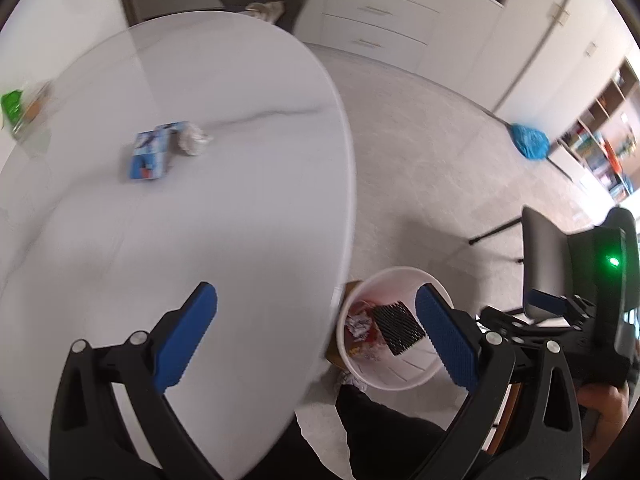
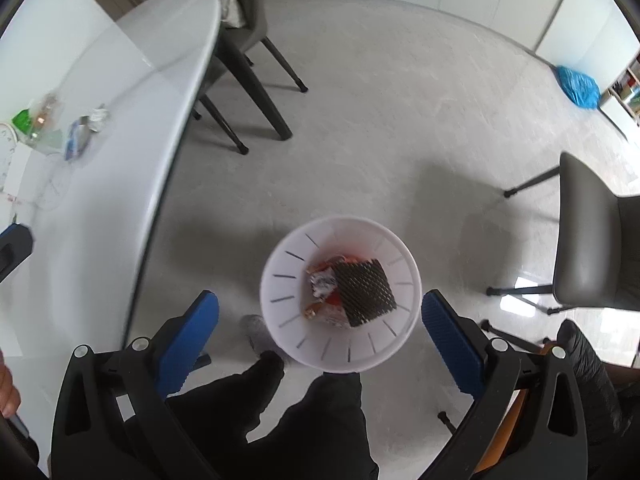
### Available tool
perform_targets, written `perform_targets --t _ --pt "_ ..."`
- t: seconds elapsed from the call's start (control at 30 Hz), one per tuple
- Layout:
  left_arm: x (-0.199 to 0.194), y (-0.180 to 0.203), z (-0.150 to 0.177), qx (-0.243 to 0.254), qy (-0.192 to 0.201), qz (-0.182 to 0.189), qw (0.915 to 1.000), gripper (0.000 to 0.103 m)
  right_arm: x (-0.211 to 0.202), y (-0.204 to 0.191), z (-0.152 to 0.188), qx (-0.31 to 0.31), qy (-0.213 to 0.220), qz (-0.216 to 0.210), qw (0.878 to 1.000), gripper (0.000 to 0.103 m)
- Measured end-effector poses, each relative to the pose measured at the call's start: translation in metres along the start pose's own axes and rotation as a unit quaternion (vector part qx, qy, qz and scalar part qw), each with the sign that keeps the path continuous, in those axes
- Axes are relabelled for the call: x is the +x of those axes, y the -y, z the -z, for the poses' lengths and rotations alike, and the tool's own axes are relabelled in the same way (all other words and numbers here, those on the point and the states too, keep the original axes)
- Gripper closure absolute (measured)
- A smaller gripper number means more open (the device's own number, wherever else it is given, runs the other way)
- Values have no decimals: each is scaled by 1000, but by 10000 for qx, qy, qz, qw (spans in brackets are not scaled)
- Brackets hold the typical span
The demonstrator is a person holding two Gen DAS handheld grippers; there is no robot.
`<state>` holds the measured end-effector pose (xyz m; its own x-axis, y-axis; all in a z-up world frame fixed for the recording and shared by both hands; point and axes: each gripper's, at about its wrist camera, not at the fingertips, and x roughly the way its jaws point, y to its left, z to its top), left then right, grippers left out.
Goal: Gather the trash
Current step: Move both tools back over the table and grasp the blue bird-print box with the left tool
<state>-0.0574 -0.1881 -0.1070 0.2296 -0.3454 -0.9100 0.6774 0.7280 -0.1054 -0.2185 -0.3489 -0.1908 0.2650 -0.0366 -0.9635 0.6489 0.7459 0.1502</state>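
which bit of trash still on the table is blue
The flattened blue carton; the crumpled white paper ball touching it is white, and the green-topped clear wrapper lies apart.

White bin holds black mesh-patterned piece and red wrappers; gripper pads blue.

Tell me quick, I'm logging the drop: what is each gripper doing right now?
Left gripper: open, holding nothing, over the table edge.
Right gripper: open, empty, above the white bin where the black mesh piece lies.
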Motion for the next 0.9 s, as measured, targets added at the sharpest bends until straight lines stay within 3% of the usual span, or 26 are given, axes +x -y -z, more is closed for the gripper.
perform_targets --t 0.2,0.43,0.67,0.9 --pt "1 -64 -20 -381 222 -498 9978 8 -7 -39 -18 -259 115 -217 9994 2" --pt "33 -126 -57 -309 362 -1092 9929 8 -11 -94 -51 -528 214 -485 9972 2" --pt "75 -159 -86 -288 221 -1141 9928 8 -11 -135 -80 -1000 227 -597 9929 2" --pt "118 -165 -102 -194 1 -1202 9926 11 5 -166 -102 -1425 -1 -606 9879 2"
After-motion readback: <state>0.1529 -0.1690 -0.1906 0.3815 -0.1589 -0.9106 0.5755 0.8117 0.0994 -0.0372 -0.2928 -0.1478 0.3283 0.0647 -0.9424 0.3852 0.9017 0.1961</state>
